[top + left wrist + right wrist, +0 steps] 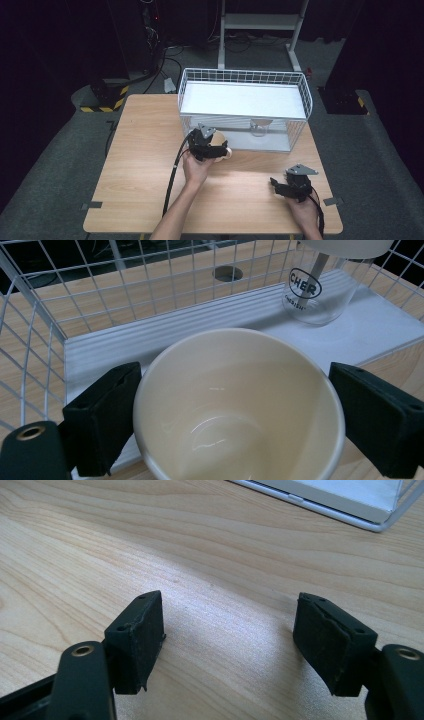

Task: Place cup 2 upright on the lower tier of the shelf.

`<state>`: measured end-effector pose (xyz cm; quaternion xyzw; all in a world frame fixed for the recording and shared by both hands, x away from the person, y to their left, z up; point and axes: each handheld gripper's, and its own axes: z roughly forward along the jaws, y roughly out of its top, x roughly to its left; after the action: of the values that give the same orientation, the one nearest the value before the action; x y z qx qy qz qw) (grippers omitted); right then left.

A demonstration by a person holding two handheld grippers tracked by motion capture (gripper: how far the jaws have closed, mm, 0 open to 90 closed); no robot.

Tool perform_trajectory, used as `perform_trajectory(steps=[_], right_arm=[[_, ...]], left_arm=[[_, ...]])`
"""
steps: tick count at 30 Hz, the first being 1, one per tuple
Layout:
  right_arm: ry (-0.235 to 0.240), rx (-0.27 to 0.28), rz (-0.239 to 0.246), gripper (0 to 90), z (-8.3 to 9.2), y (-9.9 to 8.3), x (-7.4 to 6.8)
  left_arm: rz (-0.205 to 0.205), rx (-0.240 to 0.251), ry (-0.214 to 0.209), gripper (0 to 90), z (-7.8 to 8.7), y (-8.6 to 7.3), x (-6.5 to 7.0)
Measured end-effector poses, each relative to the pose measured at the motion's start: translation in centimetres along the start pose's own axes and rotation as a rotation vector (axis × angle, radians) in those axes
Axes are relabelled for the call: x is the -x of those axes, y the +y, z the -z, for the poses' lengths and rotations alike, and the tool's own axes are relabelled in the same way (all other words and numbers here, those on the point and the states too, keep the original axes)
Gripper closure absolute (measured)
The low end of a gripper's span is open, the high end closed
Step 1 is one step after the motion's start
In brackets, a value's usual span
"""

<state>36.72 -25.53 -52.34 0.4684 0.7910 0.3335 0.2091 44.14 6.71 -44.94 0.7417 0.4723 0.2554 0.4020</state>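
Sitting between left tool's [235, 410] jaws: cream cup [240, 410].

- A light wooden table [150, 165] with pale grain fills the lower centre of the high view, standing on grey carpet.
- On its far edge, upper centre of the frame, sits a white wire rack [295, 87] with a white shelf.
- Inside the rack, lower tier, stands a clear glass jar [320, 290].

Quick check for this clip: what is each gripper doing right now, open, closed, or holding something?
Left gripper: closed on the cream cup, at the wire basket.
Right gripper: open, nothing between its jaws, over the wooden table.
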Motion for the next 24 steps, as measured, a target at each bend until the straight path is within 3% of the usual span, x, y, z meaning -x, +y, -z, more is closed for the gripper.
perform_trajectory(steps=[24], right_arm=[[0.002, -0.002, -0.006, 28.6, 0.0, 0.0, 0.0]], left_arm=[[0.025, 0.019, 0.017, 10.1, -1.5, 0.5, -0.4]])
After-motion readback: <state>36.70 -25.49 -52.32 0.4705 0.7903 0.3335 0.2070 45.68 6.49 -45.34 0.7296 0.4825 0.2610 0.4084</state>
